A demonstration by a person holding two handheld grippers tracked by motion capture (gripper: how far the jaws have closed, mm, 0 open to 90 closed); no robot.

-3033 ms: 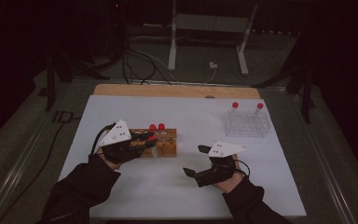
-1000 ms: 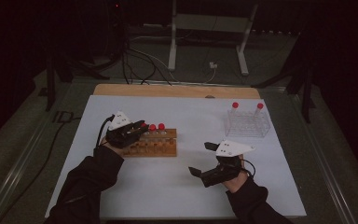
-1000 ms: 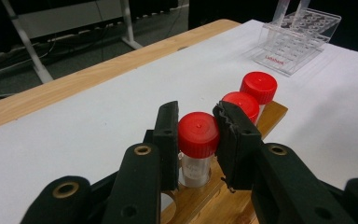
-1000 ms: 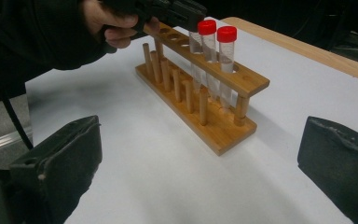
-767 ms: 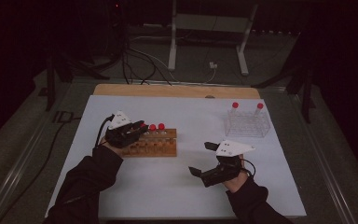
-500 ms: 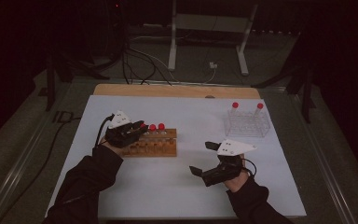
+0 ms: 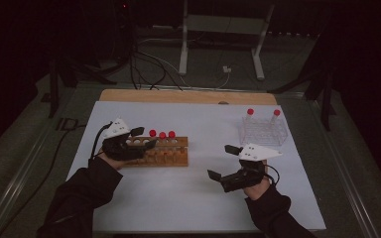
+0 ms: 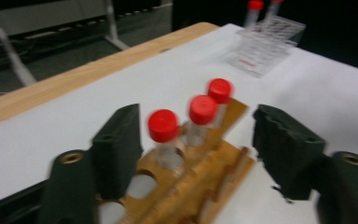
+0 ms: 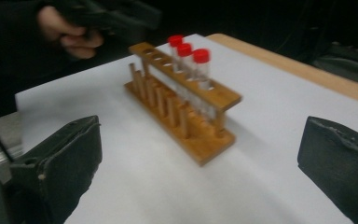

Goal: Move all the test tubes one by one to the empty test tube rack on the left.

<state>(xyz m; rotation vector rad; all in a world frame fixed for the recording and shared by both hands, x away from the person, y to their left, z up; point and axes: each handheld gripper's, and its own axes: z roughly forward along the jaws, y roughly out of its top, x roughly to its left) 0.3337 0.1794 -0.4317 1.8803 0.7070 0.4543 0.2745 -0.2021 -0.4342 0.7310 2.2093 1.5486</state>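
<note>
1. We take the wooden rack [image 7: 161,151] as our landmark. At its left end we see the left gripper [image 7: 146,138]. Its jaws have just been opening and now stand apart, with nothing pressed between them. The nearest red-capped tube [image 8: 164,135] stands in a hole of the rack, between the jaws but free of both pads.

2. We judge that the first danger is here. If this gripper pulls away sideways and not upward, one jaw can catch the cap and tilt the tube, or drag the light rack across the white sheet [image 7: 203,198].

3. Two more red-capped tubes [image 7: 167,135] stand just beside the first one, in the same back row. A careless return of the jaws can knock them together.

4. Well to the right of the rack, the right gripper [image 7: 219,161] rests low with its jaws wide apart and empty. It does not steady the rack, so any push can move it.

5. Further right stands the clear rack [image 7: 263,133] with two tubes. A fast reach there can tip it.
</note>
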